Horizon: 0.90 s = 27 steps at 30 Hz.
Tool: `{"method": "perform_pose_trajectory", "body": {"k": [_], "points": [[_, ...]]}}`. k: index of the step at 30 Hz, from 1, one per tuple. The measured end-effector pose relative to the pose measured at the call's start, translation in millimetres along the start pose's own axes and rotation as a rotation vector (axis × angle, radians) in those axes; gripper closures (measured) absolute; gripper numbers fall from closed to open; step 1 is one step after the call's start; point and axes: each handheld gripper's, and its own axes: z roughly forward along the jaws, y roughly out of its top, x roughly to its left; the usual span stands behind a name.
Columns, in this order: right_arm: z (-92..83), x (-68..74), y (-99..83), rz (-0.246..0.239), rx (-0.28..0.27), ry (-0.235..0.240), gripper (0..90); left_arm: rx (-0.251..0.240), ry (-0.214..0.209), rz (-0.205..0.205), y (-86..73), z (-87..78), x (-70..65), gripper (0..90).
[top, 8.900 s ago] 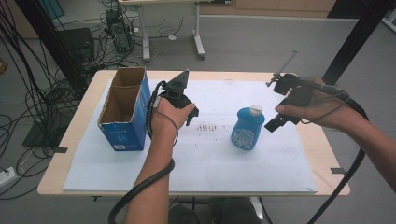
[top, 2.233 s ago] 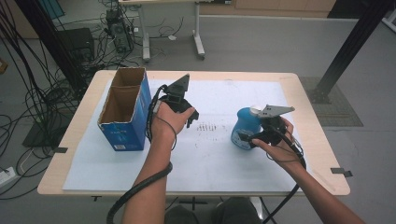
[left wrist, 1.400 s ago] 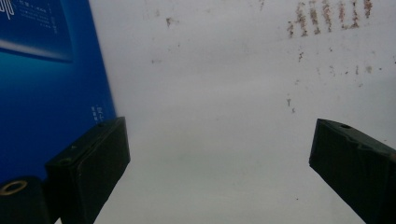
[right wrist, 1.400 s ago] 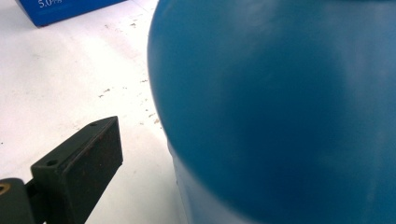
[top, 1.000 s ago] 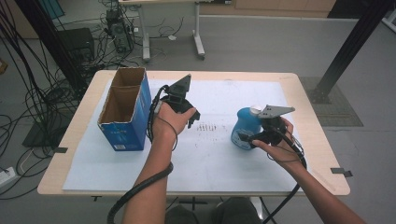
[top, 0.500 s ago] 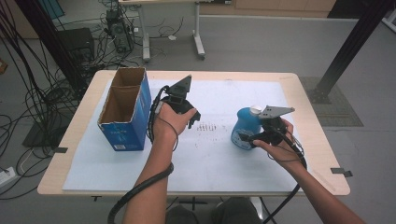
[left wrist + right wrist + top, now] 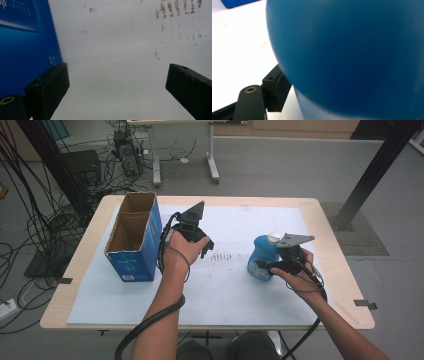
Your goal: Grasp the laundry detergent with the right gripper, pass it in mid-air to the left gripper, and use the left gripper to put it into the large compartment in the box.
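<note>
A round blue bottle (image 7: 261, 251) with a pale cap stands on the white sheet, right of centre. My right gripper (image 7: 265, 265) reaches it from the right with the bottle between its jaws, which have just been closing. In the right gripper view the bottle (image 7: 352, 55) looms close, and one black pad (image 7: 275, 87) presses against its side. My left gripper (image 7: 206, 248) hovers over the sheet beside an open blue cardboard box (image 7: 131, 265). In the left gripper view that gripper (image 7: 117, 87) is open, with bare sheet between its jaws and the box wall (image 7: 25, 45) at the left.
A white sheet (image 7: 225, 290) with small brown marks (image 7: 220, 256) covers most of the wooden table (image 7: 345, 285). Cables, a table frame and a black post stand on the floor beyond the far edge.
Since the earliest frame my right gripper has come down from the right to the blue bottle. Over the last second neither hand has shifted in the high view.
</note>
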Motion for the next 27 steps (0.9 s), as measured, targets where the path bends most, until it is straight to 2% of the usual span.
{"method": "perform_pose_trajectory", "body": {"k": [13,16,27], "points": [[3.5,-0.6,-3.1,-0.012,0.007,0.006,34.5,0.001,0.002,0.0,-0.8,0.6,1.4,5.6],[3.6,0.2,-3.1,-0.018,0.003,0.017,38.9,0.0,0.002,-0.001,-0.7,0.2,1.7,5.6],[3.4,-1.8,-3.8,-0.006,-0.002,0.038,40.6,-0.003,0.004,0.001,-0.9,-0.9,0.7,5.6]]}}
